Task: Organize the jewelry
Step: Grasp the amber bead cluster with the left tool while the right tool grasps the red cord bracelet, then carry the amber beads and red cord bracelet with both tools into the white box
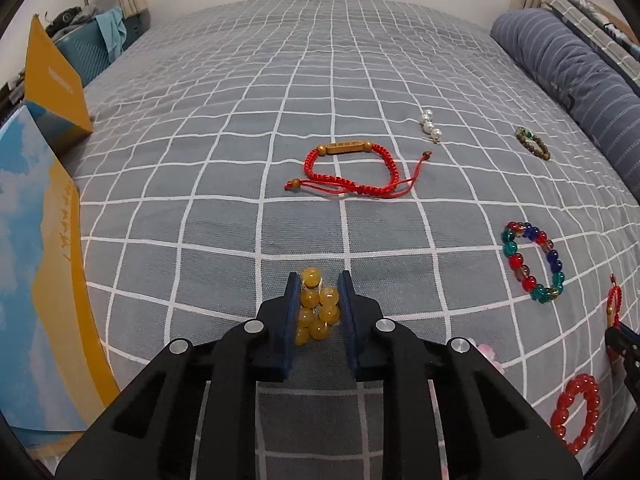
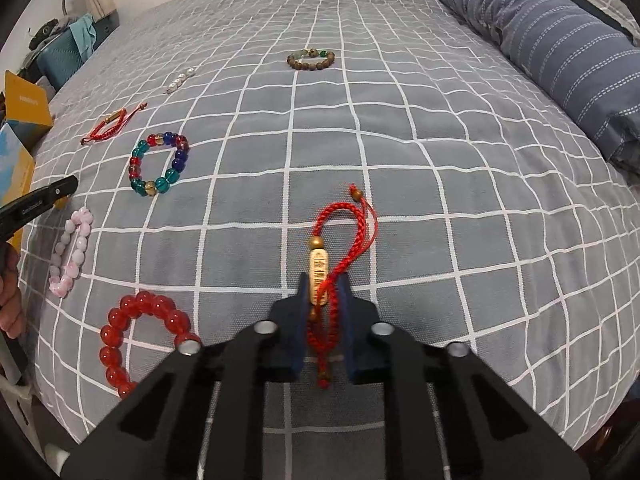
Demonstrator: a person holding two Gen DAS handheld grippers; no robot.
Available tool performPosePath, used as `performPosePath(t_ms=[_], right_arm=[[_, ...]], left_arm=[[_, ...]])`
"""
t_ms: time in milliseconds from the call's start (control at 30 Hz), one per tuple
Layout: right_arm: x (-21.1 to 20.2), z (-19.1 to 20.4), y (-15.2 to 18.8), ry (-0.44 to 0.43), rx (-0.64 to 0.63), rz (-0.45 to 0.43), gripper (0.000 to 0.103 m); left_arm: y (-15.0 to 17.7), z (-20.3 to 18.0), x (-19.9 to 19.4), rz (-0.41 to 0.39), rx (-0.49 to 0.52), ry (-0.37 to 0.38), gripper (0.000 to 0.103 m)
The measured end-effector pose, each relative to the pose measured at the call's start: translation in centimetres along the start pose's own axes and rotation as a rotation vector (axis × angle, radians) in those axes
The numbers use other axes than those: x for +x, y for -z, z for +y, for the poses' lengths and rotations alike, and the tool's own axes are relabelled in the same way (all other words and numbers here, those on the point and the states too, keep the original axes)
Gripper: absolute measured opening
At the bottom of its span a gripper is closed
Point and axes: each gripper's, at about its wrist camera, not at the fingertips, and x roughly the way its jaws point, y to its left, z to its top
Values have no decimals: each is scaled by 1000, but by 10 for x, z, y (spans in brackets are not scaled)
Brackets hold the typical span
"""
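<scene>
The left gripper (image 1: 319, 284) has its blue pads clamped on a bunched yellow amber-like bead bracelet (image 1: 316, 308), which lies on the grey bedspread with white grid lines (image 1: 224, 128). The right gripper (image 2: 324, 286) is pinched tight on a red braided cord bracelet with a gold bar charm (image 2: 325, 268), its loop spilling forward on the bedspread. A second red cord bracelet with a gold bar (image 1: 352, 168), a short string of white pearls (image 1: 429, 125), a brown and green bead bracelet (image 1: 534, 143), a multicoloured glass bead bracelet (image 1: 534, 262), a red glass bead bracelet (image 1: 576, 412) and a pale pink bead bracelet (image 2: 71, 252) lie apart around them
</scene>
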Motion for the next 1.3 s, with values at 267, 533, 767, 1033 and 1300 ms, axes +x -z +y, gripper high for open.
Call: performPosePath(t_ms=[267, 533, 767, 1033, 1300], right_arm=[[-10, 0, -2, 7, 1, -20, 8], [-25, 2, -10, 18, -6, -58, 8], [-34, 5, -20, 19, -6, -85, 8], [-46, 15, -35, 11, -17, -122, 8], [-51, 38, -53, -28, -38, -141, 8]], left_arm=[[0, 3, -9, -5, -10, 30, 19], [-4, 1, -20, -15, -15, 55, 19], [-11, 2, -35, -34, -15, 69, 19], [-17, 4, -57, -64, -15, 85, 19], [-20, 11, -73, -84, -29, 79, 19]])
